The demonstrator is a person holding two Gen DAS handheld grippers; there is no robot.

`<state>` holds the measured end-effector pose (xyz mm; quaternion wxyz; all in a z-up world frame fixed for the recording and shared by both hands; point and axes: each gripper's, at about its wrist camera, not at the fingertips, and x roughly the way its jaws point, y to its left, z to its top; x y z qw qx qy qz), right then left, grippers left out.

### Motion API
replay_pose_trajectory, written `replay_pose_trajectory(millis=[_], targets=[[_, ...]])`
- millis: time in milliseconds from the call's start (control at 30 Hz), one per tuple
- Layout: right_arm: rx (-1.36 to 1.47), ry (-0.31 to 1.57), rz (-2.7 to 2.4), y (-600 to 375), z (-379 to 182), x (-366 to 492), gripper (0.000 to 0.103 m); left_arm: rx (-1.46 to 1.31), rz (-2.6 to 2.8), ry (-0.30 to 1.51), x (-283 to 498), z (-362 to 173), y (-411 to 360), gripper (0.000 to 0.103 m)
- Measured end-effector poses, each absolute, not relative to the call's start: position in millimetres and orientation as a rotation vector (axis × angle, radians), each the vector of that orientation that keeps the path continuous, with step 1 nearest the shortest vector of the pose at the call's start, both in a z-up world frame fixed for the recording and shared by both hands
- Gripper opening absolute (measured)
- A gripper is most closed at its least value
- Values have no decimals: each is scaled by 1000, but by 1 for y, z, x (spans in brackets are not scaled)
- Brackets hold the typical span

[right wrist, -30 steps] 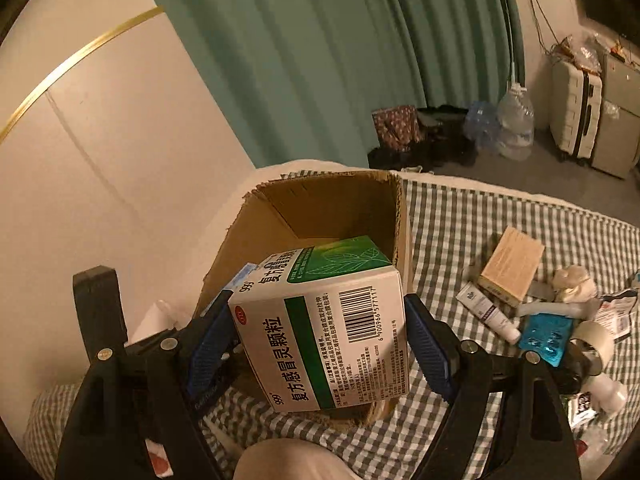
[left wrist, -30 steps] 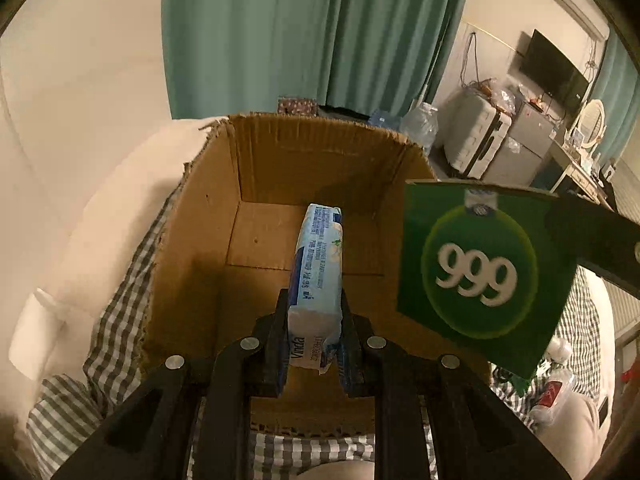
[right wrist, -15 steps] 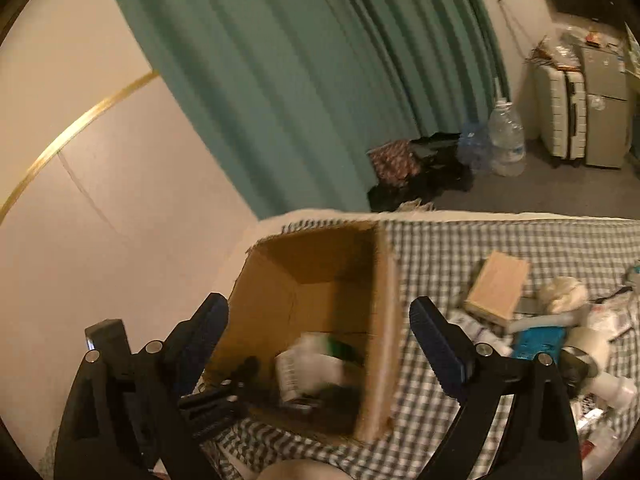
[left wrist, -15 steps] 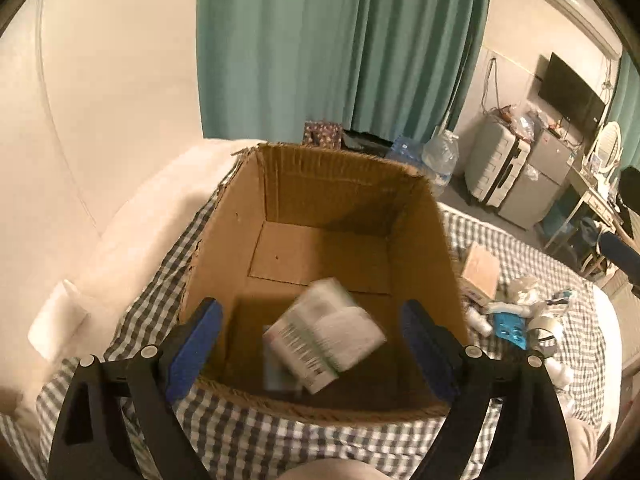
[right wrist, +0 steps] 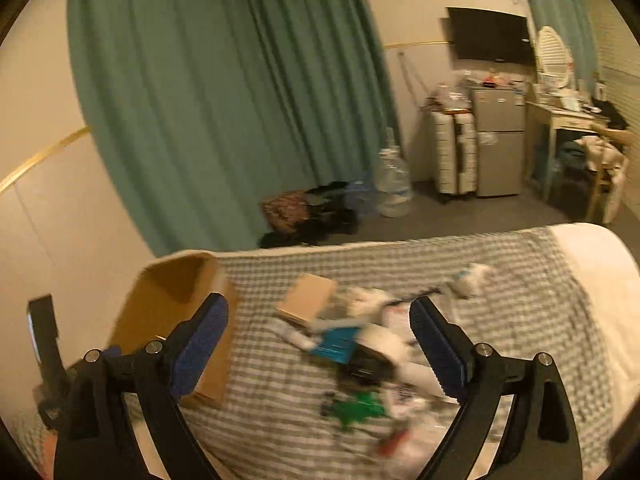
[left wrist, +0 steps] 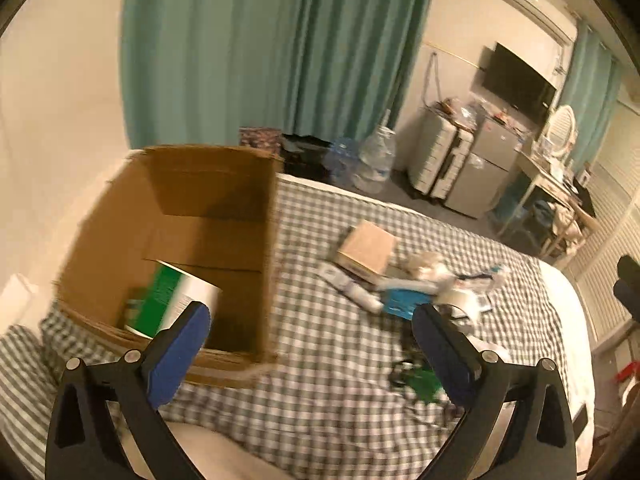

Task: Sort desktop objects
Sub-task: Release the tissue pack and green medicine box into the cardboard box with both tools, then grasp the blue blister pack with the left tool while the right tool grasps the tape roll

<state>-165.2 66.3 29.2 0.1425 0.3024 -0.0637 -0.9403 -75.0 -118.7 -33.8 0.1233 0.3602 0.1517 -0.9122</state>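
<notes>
An open cardboard box stands on the checked cloth at the left; it also shows in the right wrist view. A green and white medicine box lies inside it. My left gripper is open and empty, above the cloth to the right of the box. My right gripper is open and empty, above a blurred pile of small items: a tan box, a white tube, a blue pack and a green item.
The pile also shows in the left wrist view, with the tan box and blue pack. The checked cloth covers a bed. Beyond it are green curtains, a water jug, suitcases and a fridge.
Both grippers opened and dropped their items, the tissue pack and the green 999 box, into the cardboard box. Both have since swung right, toward the pile.
</notes>
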Motion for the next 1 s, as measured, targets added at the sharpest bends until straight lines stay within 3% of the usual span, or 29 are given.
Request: replay_pose_trajectory(millis=[333,933,1000], targets=[[996,-175,-2720,122,-31,-189,92,1241,-2694,218,-133,-79,-33,103],[1256,136,-2478,73,-152,-299,92,1565,-2660,14,-238,-187,-13,103],[1274,185,-2463,67,-162,-309,88,1586,-2667,16,-243,-190,-16,103]])
